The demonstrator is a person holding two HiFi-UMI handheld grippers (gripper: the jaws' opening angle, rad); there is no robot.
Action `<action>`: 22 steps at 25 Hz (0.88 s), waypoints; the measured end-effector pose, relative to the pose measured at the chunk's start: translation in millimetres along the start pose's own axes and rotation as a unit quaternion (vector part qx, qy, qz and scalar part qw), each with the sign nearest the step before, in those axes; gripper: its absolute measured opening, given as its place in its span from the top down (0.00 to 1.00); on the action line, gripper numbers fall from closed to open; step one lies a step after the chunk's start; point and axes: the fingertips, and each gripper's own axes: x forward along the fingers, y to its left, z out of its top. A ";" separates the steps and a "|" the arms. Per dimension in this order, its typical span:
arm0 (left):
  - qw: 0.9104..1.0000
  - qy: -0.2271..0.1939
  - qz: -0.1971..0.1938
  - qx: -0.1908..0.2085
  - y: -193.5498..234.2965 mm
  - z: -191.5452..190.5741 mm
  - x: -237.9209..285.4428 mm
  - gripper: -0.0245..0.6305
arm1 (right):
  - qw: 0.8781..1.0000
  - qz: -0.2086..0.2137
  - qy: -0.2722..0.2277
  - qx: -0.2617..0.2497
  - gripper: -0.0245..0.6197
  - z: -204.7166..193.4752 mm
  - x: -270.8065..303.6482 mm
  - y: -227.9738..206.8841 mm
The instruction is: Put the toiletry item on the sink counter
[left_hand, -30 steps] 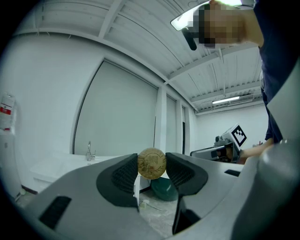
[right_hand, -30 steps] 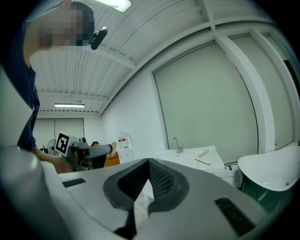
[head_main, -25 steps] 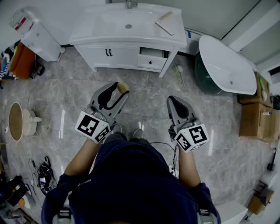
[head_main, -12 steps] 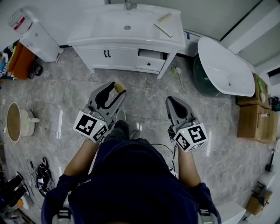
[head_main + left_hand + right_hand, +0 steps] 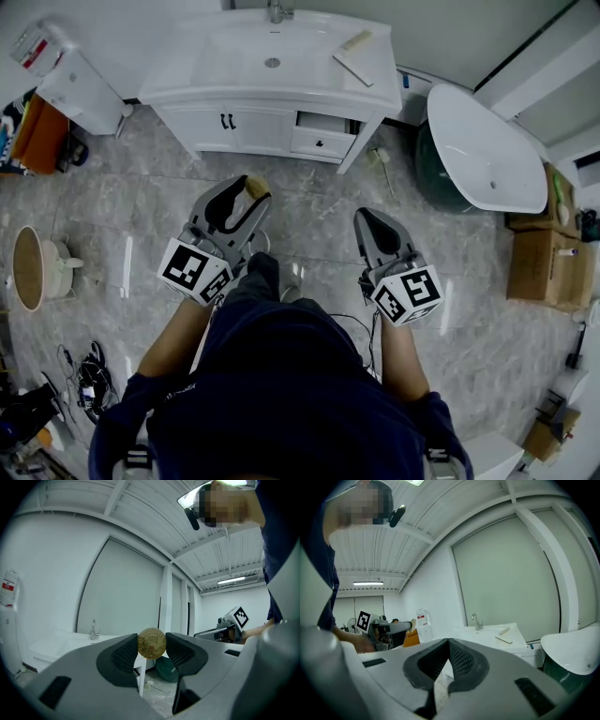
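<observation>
- My left gripper is clamped on a small, round, tan toiletry item. The left gripper view shows its printed flat face squeezed between the two dark ribbed pads, right at the jaw tips.
- The head view gives only a tan lump at those tips. It sits mid-frame over the grey marbled floor, well apart from the counter.
- The white sink counter lies along the top centre of the head view. A chrome tap stands at its back edge, and a pale flat rectangular bar rests on its right part.
- Only the head view shows the small white drawer standing ajar in the cabinet below the counter.
- My right gripper has its jaws together with nothing between them. The right gripper view shows the ribbed pads meeting at the tip, while the head view shows only a dark closed wedge.
- The right gripper view sees the counter from the side, right of centre, with the tap and the pale bar on top. My left gripper appears at that view's left edge.
- The left gripper view puts the counter and tap at its lower left, and my right gripper's marker cube at the right.
- A white oval tub fills the upper right of the head view, and brown cardboard boxes sit below it at the right edge.
</observation>
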 end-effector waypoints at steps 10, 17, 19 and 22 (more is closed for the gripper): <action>1.000 0.010 -0.011 -0.008 60.5 0.6 49.8 0.65 | 1.000 -0.008 0.009 0.008 0.95 10.7 66.6 -30.6; 0.999 0.018 -0.023 -0.015 108.2 3.1 86.2 0.65 | 1.000 -0.019 0.018 0.014 0.95 20.7 117.9 -53.8; 0.999 0.019 -0.026 -0.016 121.6 4.8 94.9 0.65 | 0.999 -0.021 0.020 0.015 0.95 23.9 133.5 -57.7; 0.999 0.020 -0.030 -0.018 141.6 6.2 105.6 0.65 | 0.999 -0.020 0.022 0.013 0.95 28.5 157.2 -60.9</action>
